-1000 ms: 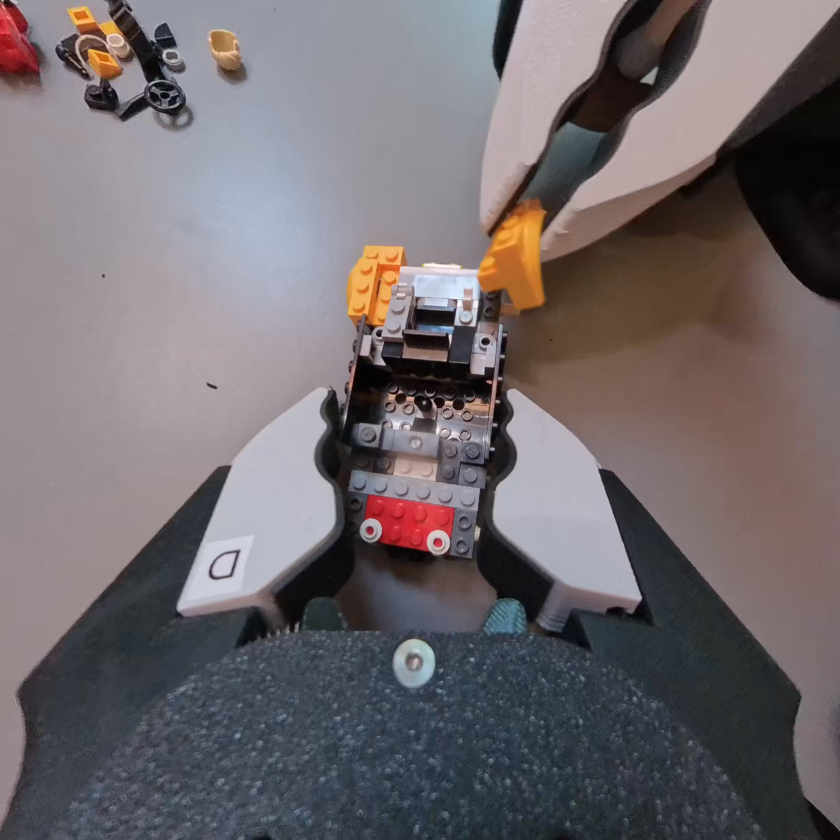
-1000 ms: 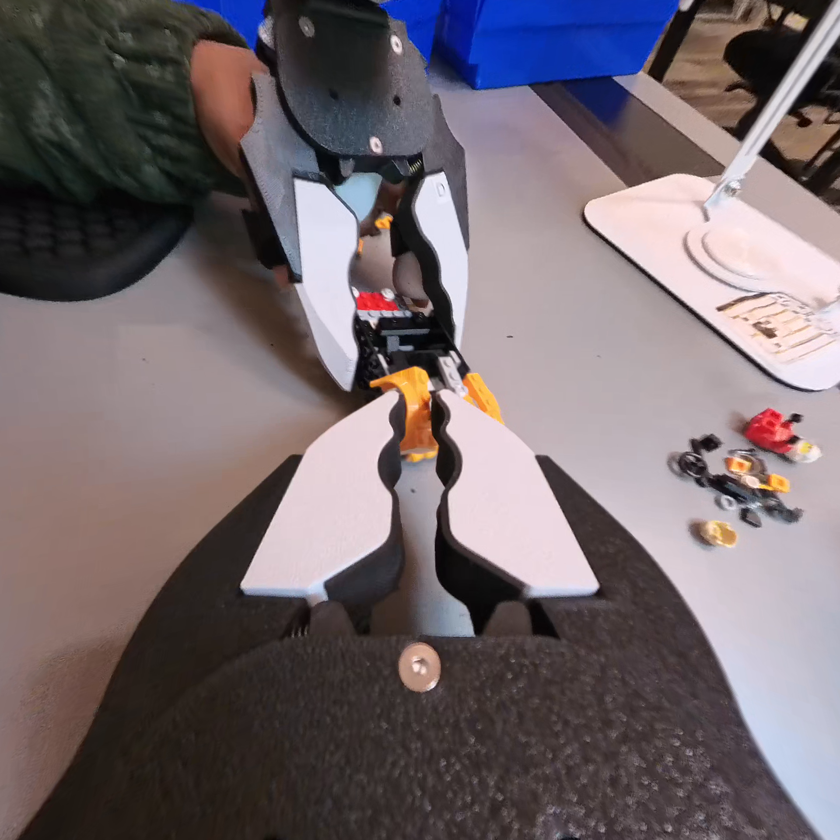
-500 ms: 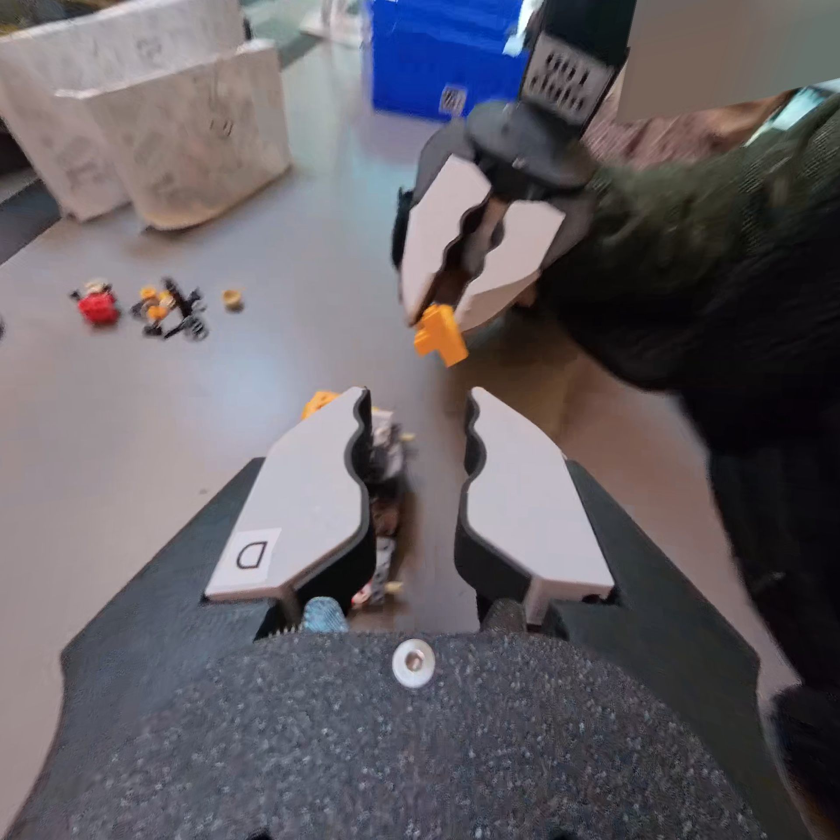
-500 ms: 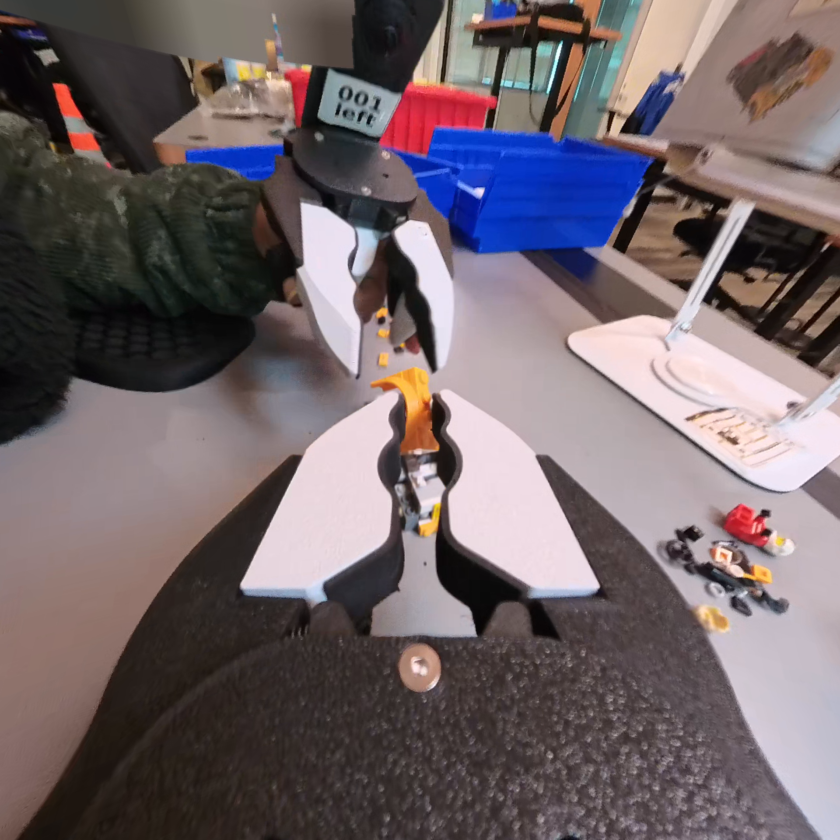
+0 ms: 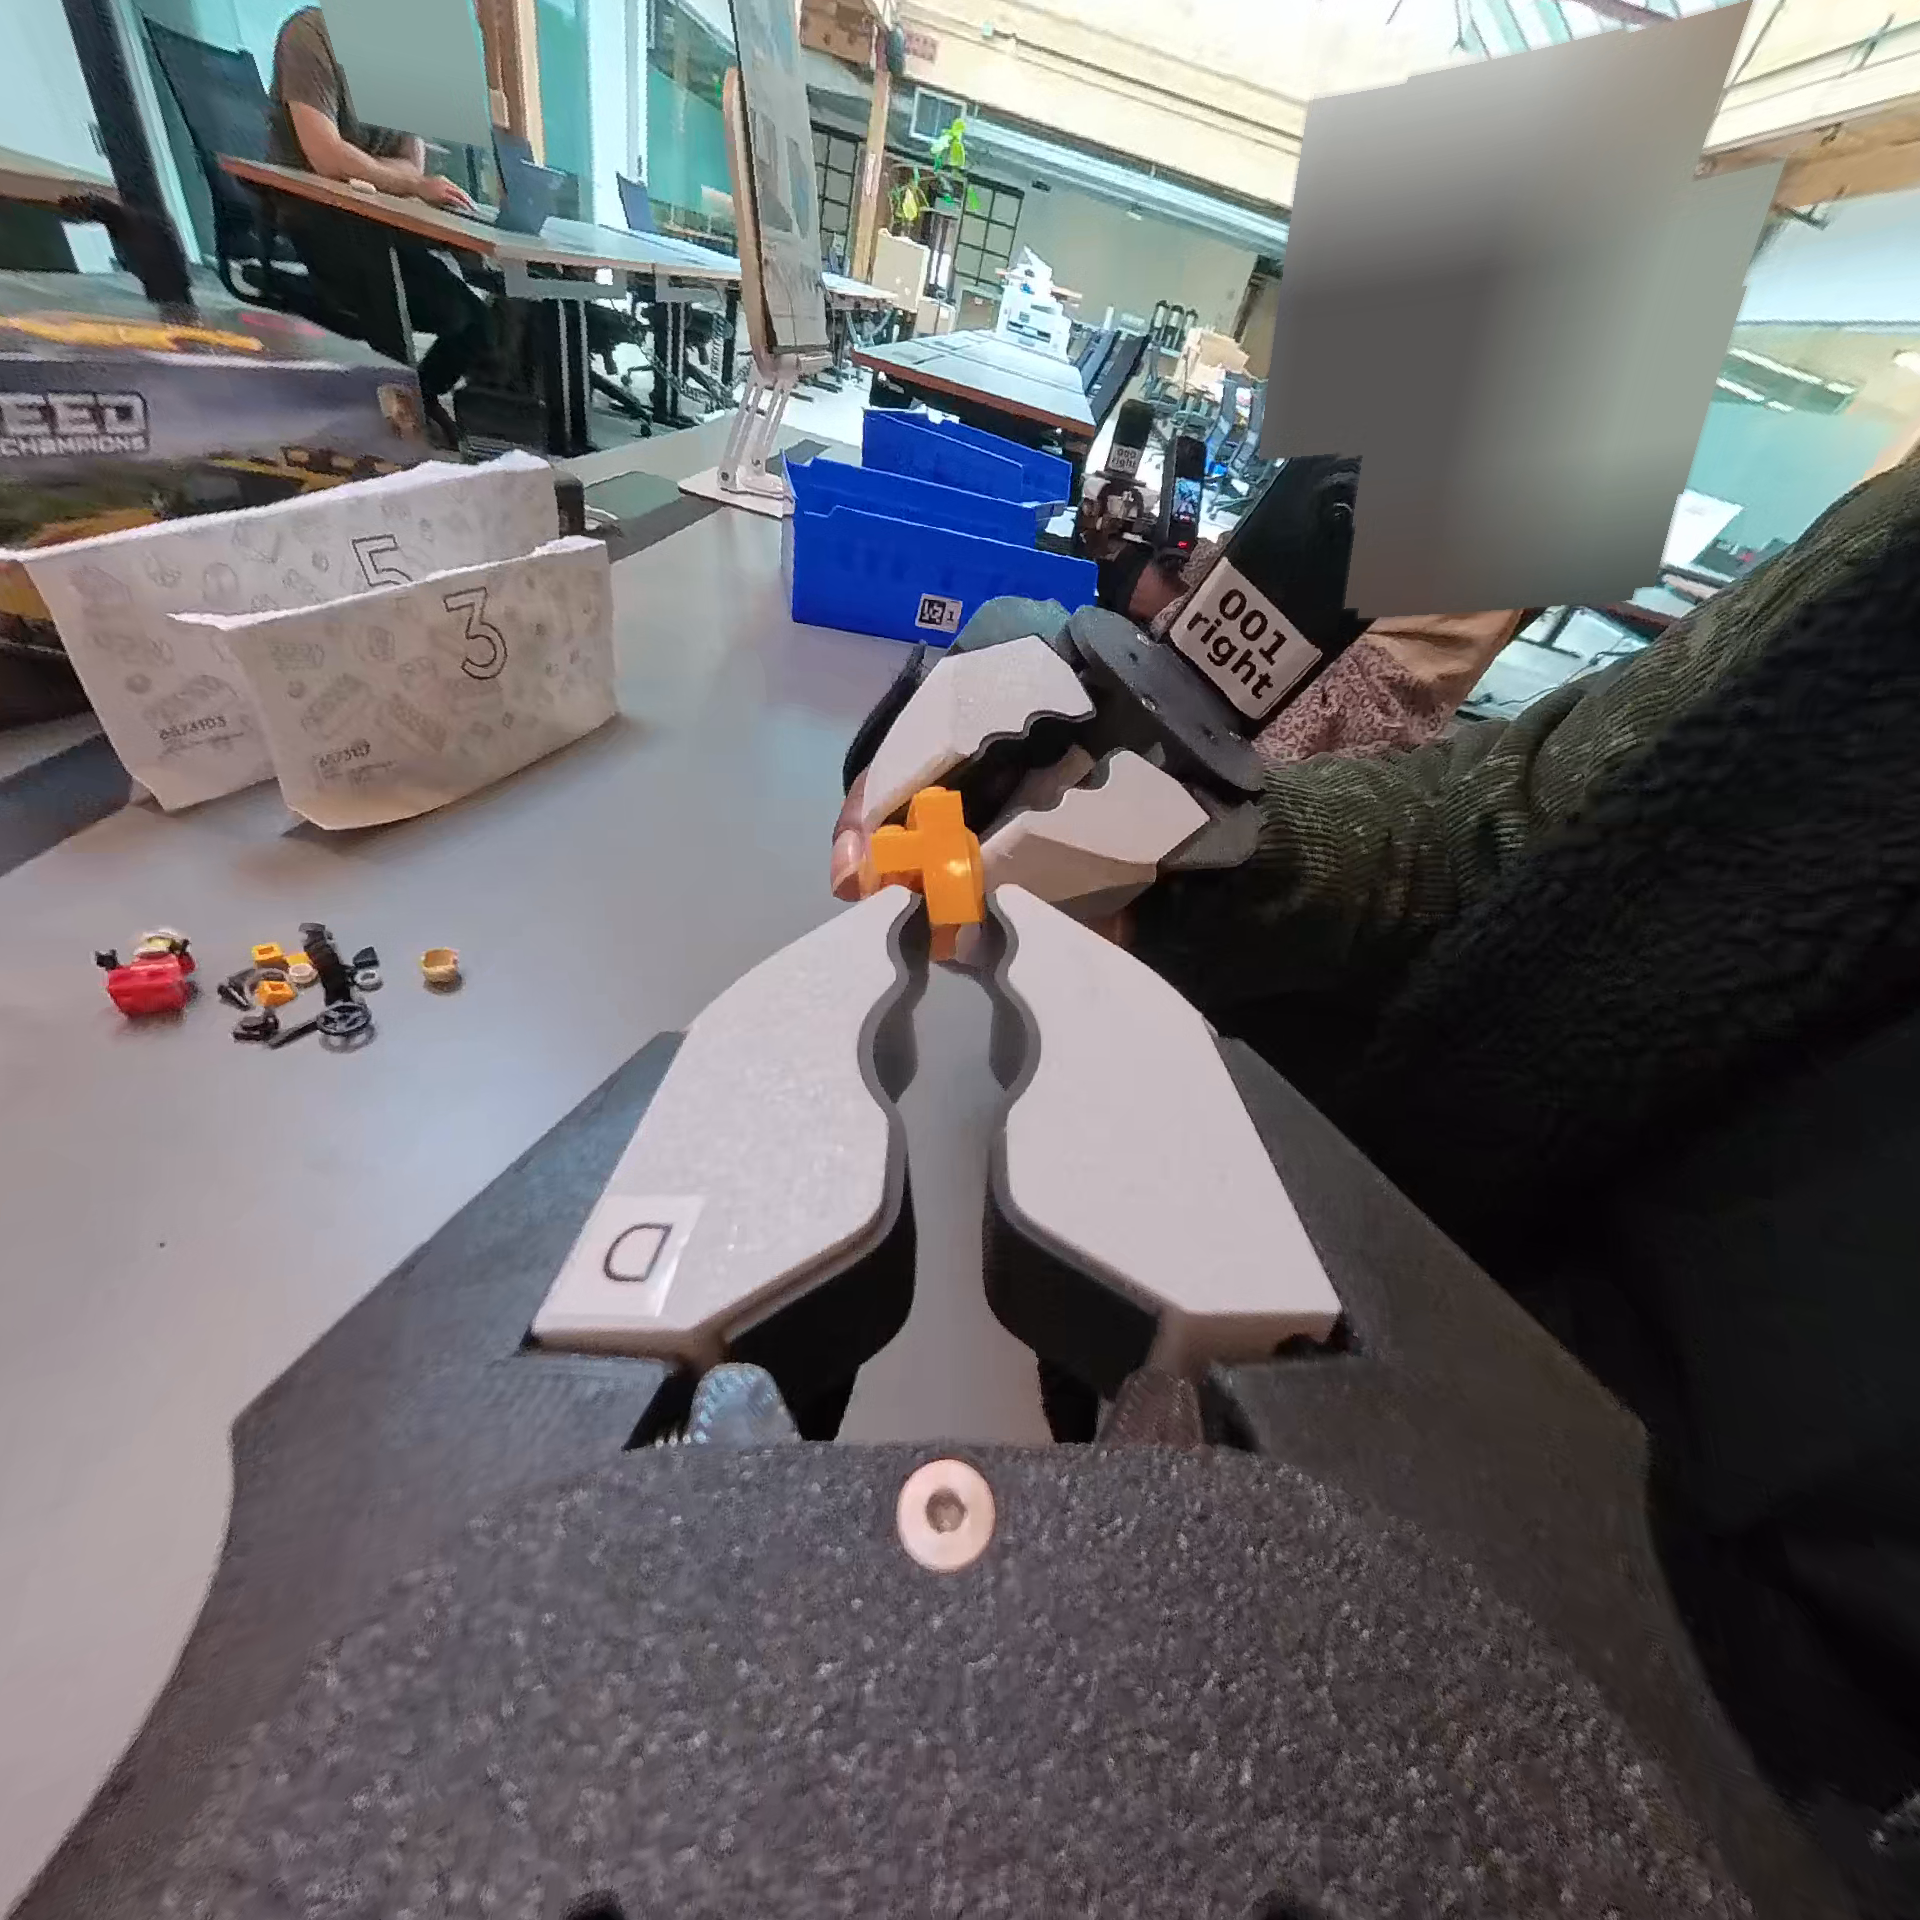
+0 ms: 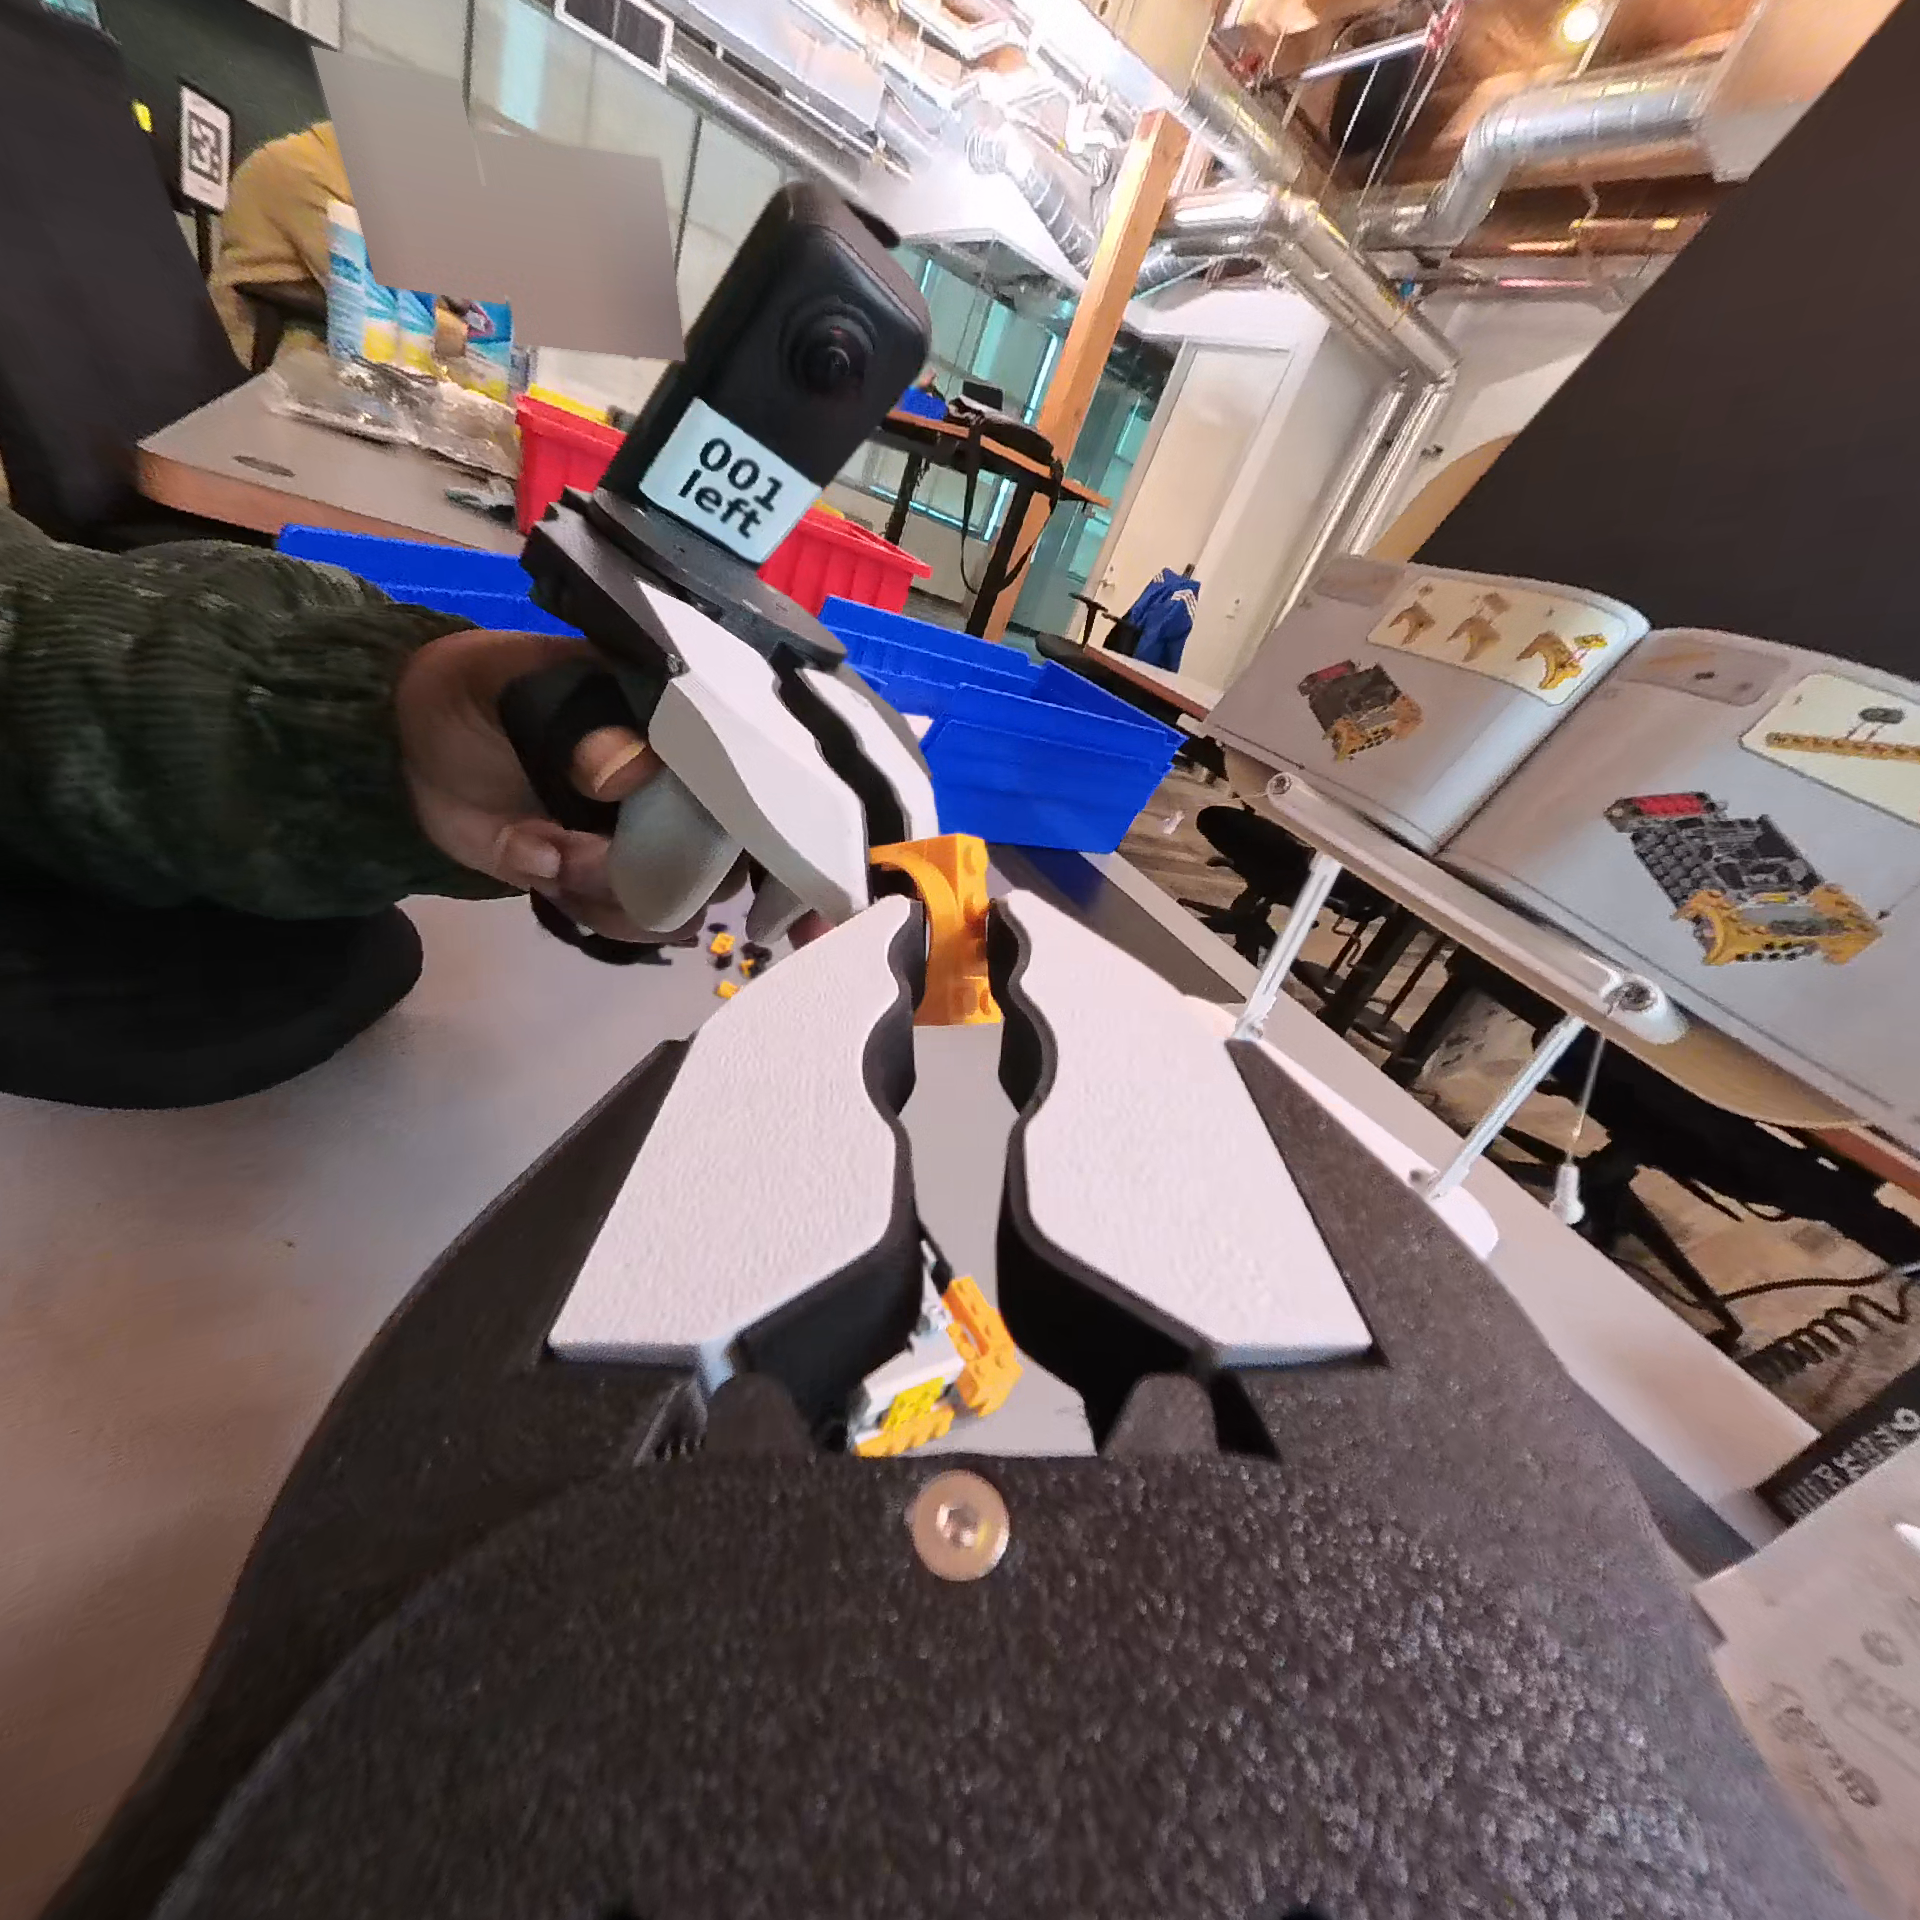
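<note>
A: Grey tabletop, open office behind. Nearest?
B: One part-built brick model lay under the right gripper. It pinched one orange piece held above the tabletop. The left gripper nipped the same piece.
A: Farther?
B: One loose-parts cluster toward the left edge, then two paper bags and two blue bins.

Both grippers match: black speckled textured bodies, one silver hex screw centred on top, light grey fingers with wavy black inner pads. Left gripper has a white lettered sticker on one finger; each carries a black camera with a white label. Sleeves are dark green ribbed knit.
</note>
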`<action>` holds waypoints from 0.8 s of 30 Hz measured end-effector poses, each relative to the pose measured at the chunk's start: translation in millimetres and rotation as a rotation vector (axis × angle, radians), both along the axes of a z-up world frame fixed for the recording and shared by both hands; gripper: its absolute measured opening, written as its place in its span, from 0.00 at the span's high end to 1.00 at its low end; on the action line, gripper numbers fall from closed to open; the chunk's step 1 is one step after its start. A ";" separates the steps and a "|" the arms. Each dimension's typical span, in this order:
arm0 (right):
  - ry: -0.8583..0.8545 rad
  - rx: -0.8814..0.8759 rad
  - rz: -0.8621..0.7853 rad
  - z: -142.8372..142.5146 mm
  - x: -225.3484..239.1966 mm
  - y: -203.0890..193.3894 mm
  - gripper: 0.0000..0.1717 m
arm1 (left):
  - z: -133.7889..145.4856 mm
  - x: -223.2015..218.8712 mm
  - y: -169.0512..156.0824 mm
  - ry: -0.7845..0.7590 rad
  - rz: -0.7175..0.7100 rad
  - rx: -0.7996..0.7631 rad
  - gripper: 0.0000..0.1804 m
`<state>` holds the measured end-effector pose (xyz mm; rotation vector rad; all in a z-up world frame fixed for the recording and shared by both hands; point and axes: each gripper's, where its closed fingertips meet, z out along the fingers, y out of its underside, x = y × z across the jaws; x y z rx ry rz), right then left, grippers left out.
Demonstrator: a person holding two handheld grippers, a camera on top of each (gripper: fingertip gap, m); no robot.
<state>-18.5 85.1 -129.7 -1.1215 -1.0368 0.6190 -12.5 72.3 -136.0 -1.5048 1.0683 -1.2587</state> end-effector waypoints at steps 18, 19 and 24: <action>-0.109 0.046 -0.003 -13.0 -4.8 -3.1 0.91 | -5.2 -7.4 0.0 0.118 0.024 0.094 0.95; -0.137 0.017 0.044 -17.0 -5.4 -6.7 0.90 | -10.3 -9.1 -0.9 0.174 0.017 0.128 0.95; -0.269 -0.011 0.166 -30.2 -4.0 -21.0 0.90 | -31.9 -13.0 -9.4 0.355 -0.043 0.215 0.95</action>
